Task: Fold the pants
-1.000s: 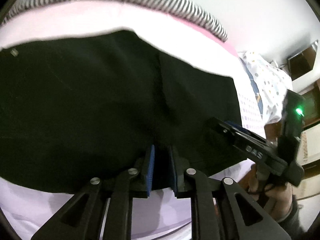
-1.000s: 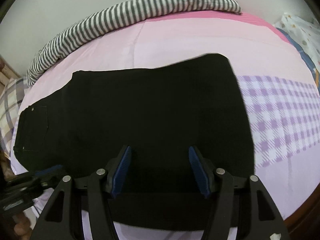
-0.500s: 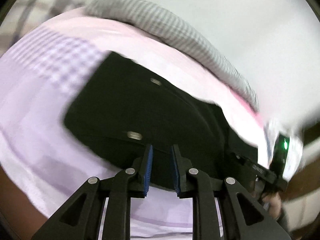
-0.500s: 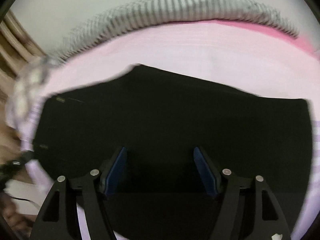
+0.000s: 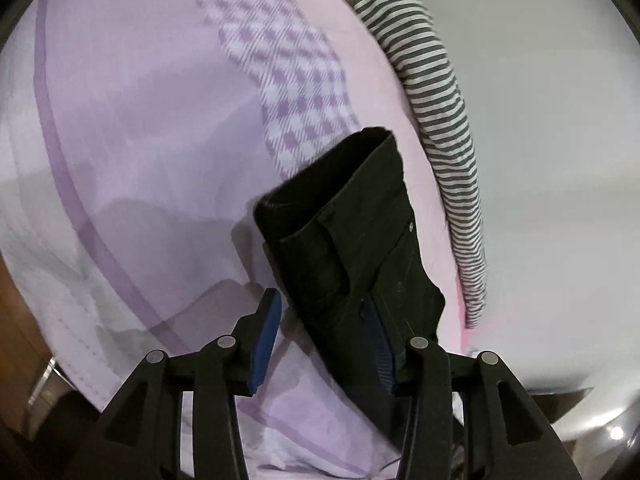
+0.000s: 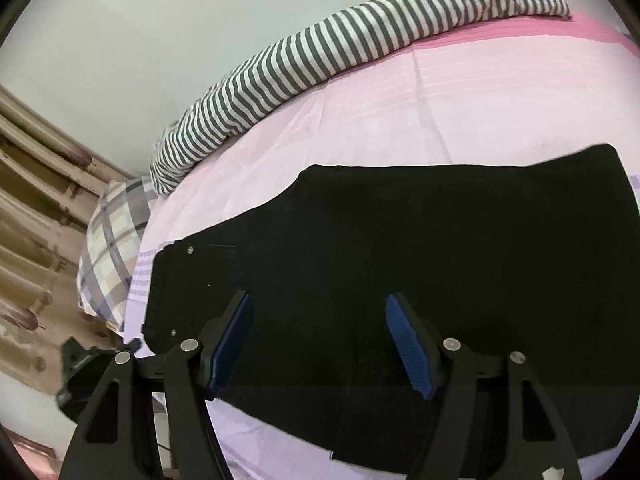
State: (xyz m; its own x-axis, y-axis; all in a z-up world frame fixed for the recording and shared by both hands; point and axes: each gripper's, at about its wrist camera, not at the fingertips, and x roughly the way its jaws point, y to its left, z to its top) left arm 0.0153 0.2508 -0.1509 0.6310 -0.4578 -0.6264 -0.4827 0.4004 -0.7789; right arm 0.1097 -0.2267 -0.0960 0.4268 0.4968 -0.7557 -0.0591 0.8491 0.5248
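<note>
Black pants (image 6: 420, 280) lie flat on the pink and lilac bedsheet (image 6: 400, 120), folded into a broad dark slab. Waist end points toward 9 o'clock in my right view; small rivets and a pocket seam show there. In my left view the pants (image 5: 352, 240) run as a narrow stack from 6 up toward 12, layered edges visible at the far end.

My left gripper (image 5: 324, 344): jaws spread wide, blue pads on either side of the near end of the pants. The right-side pad sits against or over the cloth; the left-side pad stands over bare sheet. Nothing pinched that I can see.

My right gripper (image 6: 322, 344): jaws wide apart over the middle of the pants, holding nothing. Whether the tips touch the cloth I cannot tell.

A grey-and-white striped blanket (image 6: 340, 52) is bunched along the far edge of the bed, 10 to 1 o'clock in the right view, against a pale wall (image 6: 160, 20). A checked pillow (image 6: 108, 248) at 9 o'clock, beige curtain (image 6: 28, 220) beyond it. A purple houndstooth panel (image 5: 288, 80) on the sheet at 12 in the left view.
</note>
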